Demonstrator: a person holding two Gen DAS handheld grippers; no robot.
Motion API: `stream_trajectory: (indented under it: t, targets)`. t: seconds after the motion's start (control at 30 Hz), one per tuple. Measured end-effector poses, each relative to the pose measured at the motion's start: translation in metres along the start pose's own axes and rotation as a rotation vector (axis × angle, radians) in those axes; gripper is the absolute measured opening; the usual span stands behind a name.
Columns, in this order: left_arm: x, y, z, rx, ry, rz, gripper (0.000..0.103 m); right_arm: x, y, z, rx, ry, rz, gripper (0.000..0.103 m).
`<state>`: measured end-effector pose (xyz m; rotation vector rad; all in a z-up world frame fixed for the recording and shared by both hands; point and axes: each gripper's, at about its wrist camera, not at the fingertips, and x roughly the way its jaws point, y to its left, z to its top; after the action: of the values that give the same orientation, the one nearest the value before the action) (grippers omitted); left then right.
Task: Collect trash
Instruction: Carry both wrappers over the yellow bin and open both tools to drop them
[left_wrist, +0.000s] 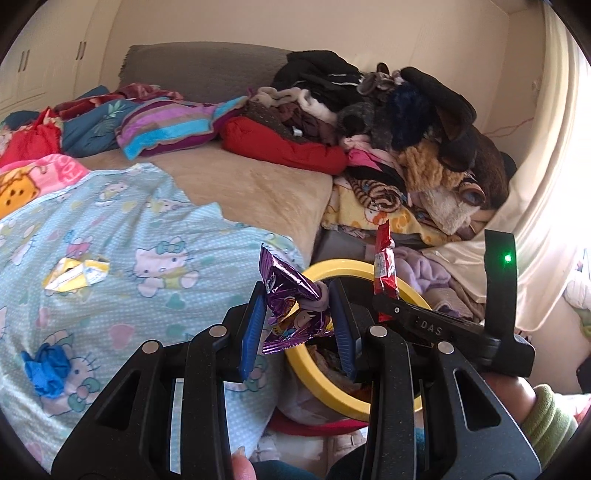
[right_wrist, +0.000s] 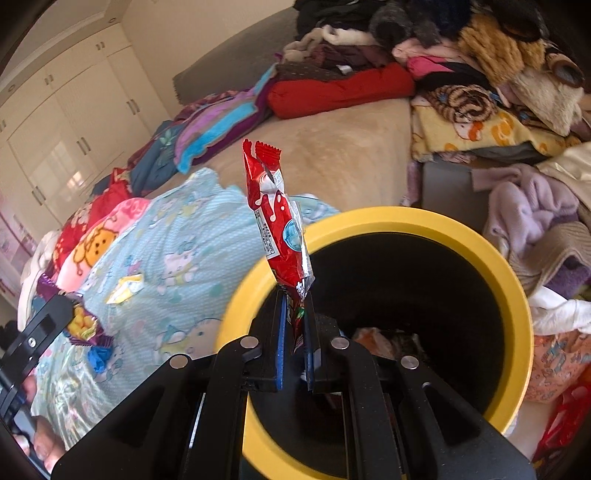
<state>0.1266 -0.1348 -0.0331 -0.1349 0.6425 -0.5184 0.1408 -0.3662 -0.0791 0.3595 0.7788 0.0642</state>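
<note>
Beside the bed (right_wrist: 332, 158), only the right wrist view showed the yellow-rimmed bin's (right_wrist: 517, 295) dark inside, its contents indistinct, while the right hand-held gripper (right_wrist: 295, 332) pinched a red wrapper (right_wrist: 277, 229) and the left hand-held gripper (left_wrist: 295, 325) clamped a purple wrapper (left_wrist: 291, 299).

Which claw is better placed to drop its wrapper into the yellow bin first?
Right. The right claw already holds the red wrapper over the yellow bin; the left claw, gripping the purple wrapper, looks nearer the rim.

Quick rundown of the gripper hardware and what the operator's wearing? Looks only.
Both grippers, the left gripper and the right gripper, are matte black with angular cut-out linkage arms, round silver pivot pins and ribbed blue finger pads. Seen from the left wrist, the right unit carries white "DAS" lettering and a black upright with a lit green LED. The operator wears a green knit sleeve.
</note>
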Motion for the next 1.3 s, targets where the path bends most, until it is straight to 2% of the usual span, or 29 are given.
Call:
stream_trajectory:
  t: [0.5, 1.03, 1.3]
  targets:
    - [0.049, -0.045, -0.014, 0.082, 0.086, -0.063, 0.028, 0.003, -0.064, -0.004, 0.124, 0.025, -0.066, 0.008]
    - [0.100, -0.063, -0.027, 0.111, 0.185, -0.075, 0.029, 0.010, -0.088, -0.010, 0.166, 0.051, -0.088, 0.011]
    - [0.109, -0.064, -0.024, 0.110, 0.194, -0.097, 0.038, 0.008, -0.095, -0.009, 0.179, 0.051, -0.083, 0.015]
